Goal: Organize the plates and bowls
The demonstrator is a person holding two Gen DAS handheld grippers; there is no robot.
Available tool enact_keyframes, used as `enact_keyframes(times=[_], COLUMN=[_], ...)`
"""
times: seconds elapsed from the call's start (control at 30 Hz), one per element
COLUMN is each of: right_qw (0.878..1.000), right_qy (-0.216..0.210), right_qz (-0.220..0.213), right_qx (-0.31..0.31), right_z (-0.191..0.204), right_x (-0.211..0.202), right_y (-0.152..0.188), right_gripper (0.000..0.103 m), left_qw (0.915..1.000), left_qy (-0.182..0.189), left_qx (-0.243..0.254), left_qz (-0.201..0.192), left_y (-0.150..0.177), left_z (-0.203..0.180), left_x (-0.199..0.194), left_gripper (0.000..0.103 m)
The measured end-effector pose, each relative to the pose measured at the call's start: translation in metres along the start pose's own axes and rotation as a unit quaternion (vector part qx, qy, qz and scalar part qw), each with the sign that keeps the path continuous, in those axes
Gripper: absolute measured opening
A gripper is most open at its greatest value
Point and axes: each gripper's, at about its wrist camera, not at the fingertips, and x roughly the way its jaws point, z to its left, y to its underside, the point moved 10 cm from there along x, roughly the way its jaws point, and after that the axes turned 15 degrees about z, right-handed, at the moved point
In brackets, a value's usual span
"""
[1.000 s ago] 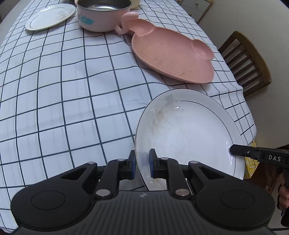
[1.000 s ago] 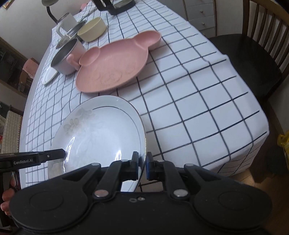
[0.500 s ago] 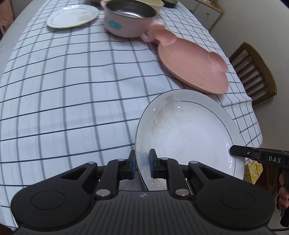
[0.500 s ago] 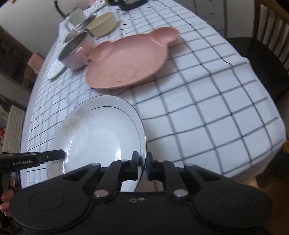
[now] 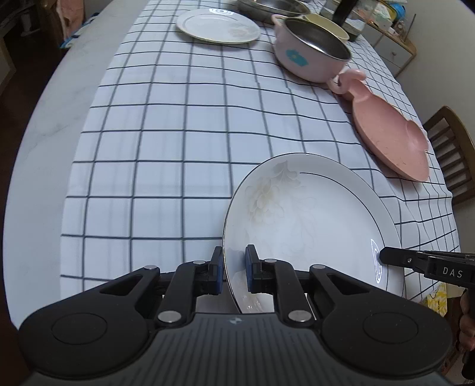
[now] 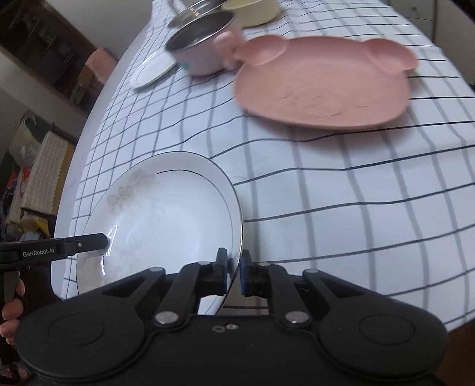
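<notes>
I grasp the white plate (image 5: 308, 219) with my left hand-held gripper (image 5: 234, 271) and right hand-held gripper (image 6: 234, 274), each clenched on its rim, while the small plate (image 5: 218, 25) at 12 o'clock, pink bowl (image 5: 308, 56) and pink plate (image 5: 392, 142) at 1 o'clock remain unstacked on the surface (image 5: 166, 142).

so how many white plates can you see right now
2. One white plate is held off the table, its rim clamped by the left gripper and right gripper. A second white plate lies flat on the tablecloth at the far end. Others may be hidden behind the bowls.
</notes>
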Motion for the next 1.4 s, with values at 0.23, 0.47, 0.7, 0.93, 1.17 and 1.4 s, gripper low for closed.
enact_keyframes(times=[0.23,0.47,0.7,0.93,1.17,1.4], right_qw=[1.0,1.0,0.998,0.993,0.983,0.975], right_qy=[0.002,0.021,0.06,0.11,0.163,0.198], right_qz=[0.006,0.015,0.01,-0.013,-0.054,-0.101], right_qx=[-0.019,-0.018,-0.023,-0.044,-0.058,-0.026], right_z=[0.02,0.024,0.025,0.026,0.035,0.029], right_x=[0.012,0.014,0.01,-0.017,-0.04,-0.065], right_y=[-0.002,-0.003,-0.005,-0.016,-0.028,-0.043], right_gripper=[0.009,0.01,0.018,0.027,0.045,0.07], left_qw=[0.9999,1.0,0.9994,0.9975,0.9934,0.984], left_qy=[0.001,0.0,-0.025,-0.044,-0.054,-0.049], left_qx=[-0.01,-0.007,0.019,0.042,0.079,0.121], left_qz=[-0.008,0.003,-0.014,-0.038,-0.063,-0.121], left_y=[0.001,0.005,0.001,-0.009,-0.034,-0.073], left_z=[0.016,0.018,0.017,0.015,-0.013,-0.064], left_x=[0.001,0.009,-0.001,-0.026,-0.045,-0.076], left_gripper=[0.013,0.015,0.015,0.015,0.024,0.067])
